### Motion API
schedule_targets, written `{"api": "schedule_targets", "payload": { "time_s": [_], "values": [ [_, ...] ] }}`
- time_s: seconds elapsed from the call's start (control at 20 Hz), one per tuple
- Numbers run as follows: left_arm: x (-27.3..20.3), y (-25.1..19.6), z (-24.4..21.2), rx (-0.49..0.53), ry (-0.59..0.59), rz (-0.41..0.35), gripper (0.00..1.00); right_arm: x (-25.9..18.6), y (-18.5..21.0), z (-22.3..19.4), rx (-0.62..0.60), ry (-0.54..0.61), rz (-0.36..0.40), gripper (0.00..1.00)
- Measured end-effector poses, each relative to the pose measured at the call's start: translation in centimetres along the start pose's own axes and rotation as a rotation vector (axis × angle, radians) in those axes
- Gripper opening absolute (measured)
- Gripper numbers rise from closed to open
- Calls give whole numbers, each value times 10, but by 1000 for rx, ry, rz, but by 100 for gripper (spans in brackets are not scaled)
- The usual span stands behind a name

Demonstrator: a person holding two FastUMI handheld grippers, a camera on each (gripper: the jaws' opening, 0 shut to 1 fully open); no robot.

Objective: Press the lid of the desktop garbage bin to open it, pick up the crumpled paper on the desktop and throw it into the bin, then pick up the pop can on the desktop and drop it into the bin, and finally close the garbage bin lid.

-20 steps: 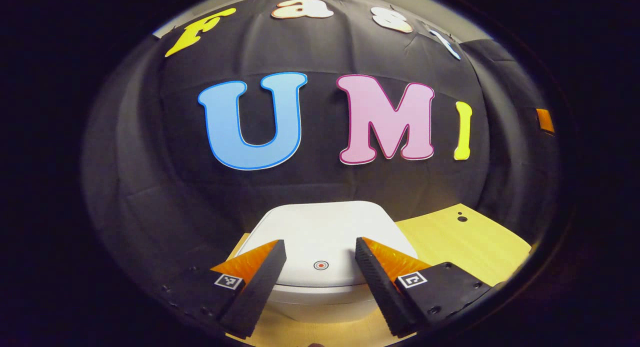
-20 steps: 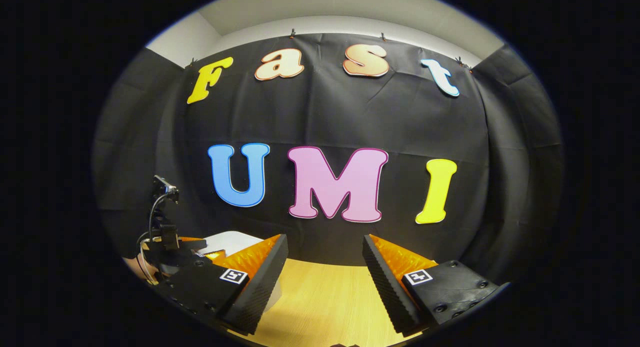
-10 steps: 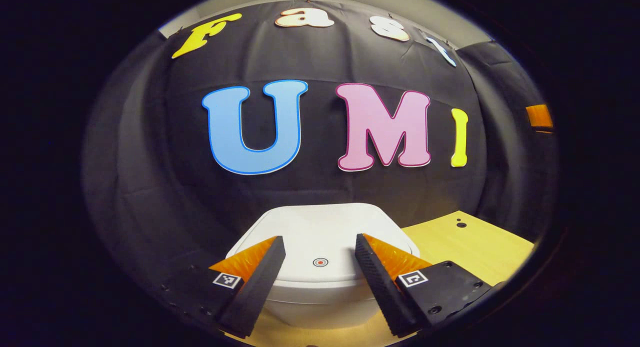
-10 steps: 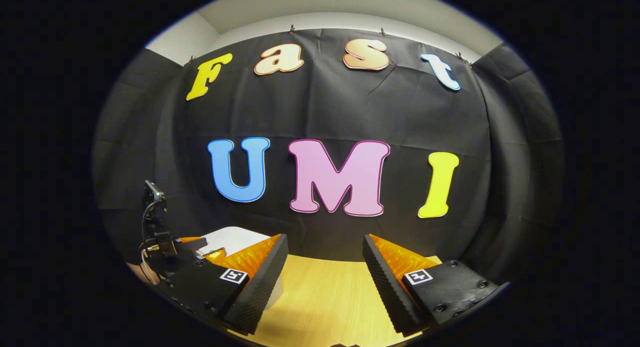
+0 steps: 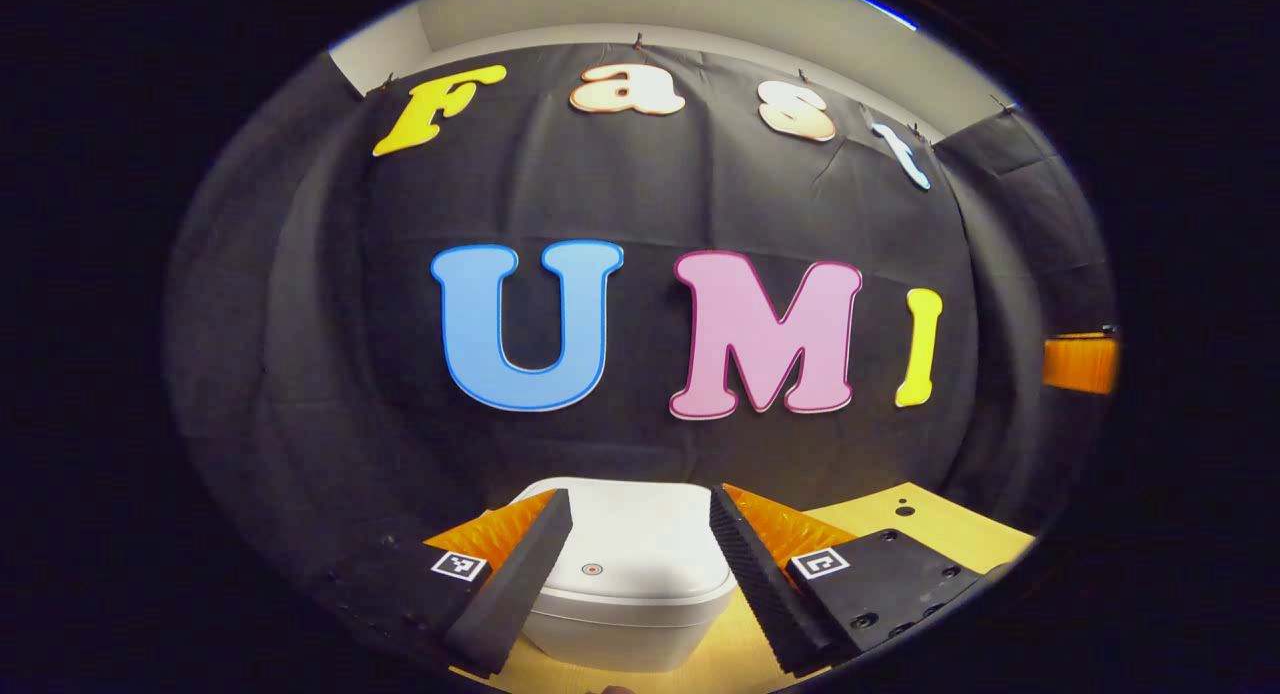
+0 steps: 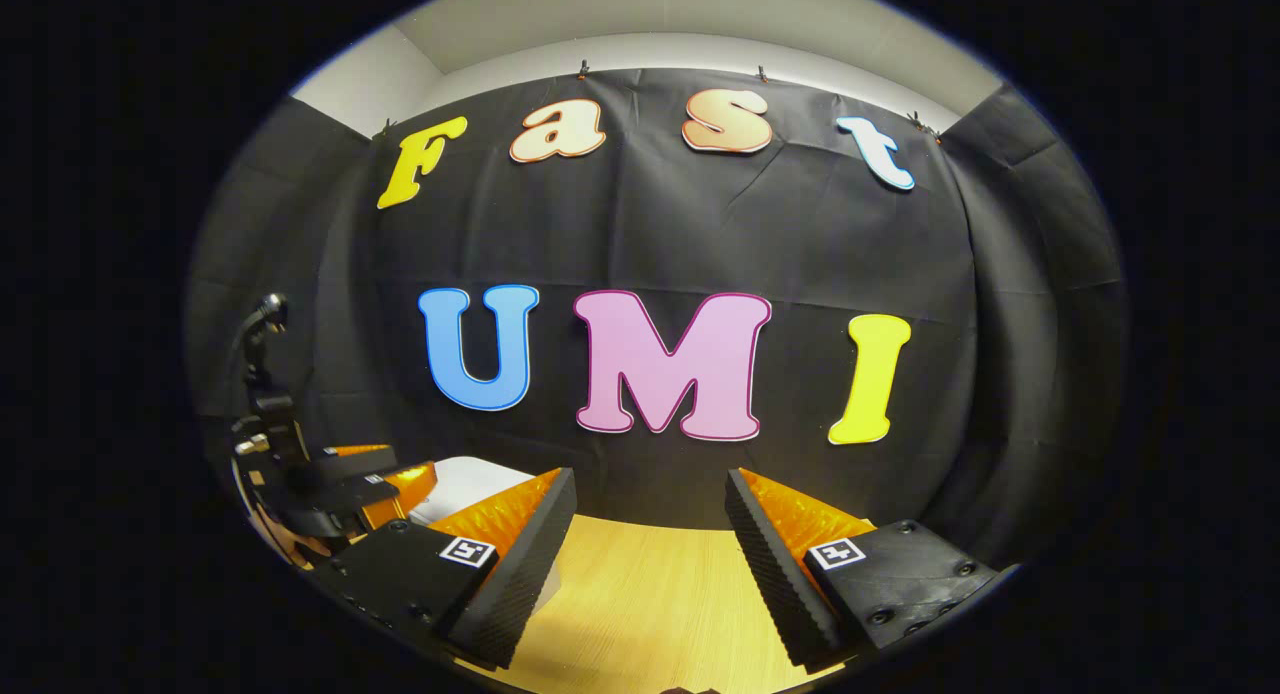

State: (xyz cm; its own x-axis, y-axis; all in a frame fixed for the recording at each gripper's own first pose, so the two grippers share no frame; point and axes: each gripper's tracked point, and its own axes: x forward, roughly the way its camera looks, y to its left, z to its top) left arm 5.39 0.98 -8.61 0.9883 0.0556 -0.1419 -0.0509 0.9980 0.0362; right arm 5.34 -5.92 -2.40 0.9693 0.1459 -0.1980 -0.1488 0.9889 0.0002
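Observation:
A white garbage bin (image 5: 630,584) with a rounded lid stands on the wooden desktop (image 5: 940,529), its lid down, a small round button (image 5: 592,569) near the lid's front edge. My left gripper (image 5: 638,509) is open, held above and just in front of the bin, with the lid showing between its fingers. In the right gripper view my right gripper (image 6: 650,489) is open over bare desktop (image 6: 640,604) with nothing between its fingers. The left gripper (image 6: 375,474) and a corner of the bin (image 6: 470,479) appear at that view's lower left.
The black cloth wall rises close behind the bin and the desk's far edge. A small dark hole (image 5: 904,510) marks the desktop to the right of the bin. An orange piece (image 5: 1080,364) shows at the far right of the left gripper view.
My left gripper has lifted and drawn back from the bin, so the lid looks smaller and lower between its fingers. The right gripper has barely moved.

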Motion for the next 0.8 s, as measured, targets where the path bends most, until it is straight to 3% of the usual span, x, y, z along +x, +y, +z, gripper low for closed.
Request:
{"api": "schedule_targets", "payload": {
  "time_s": [0.2,0.45,0.8],
  "values": [
    [-31,-22,51,3,-80,25,94,-10,-1,2,-8,-24,48,97],
    [-72,-50,77,-39,-116,43,94,-20,-5,2,-16,-49,115,98],
    [-120,-82,85,-15,-143,-16,94,-49,-6,-2,9,-71,31,97]
  ]
}}
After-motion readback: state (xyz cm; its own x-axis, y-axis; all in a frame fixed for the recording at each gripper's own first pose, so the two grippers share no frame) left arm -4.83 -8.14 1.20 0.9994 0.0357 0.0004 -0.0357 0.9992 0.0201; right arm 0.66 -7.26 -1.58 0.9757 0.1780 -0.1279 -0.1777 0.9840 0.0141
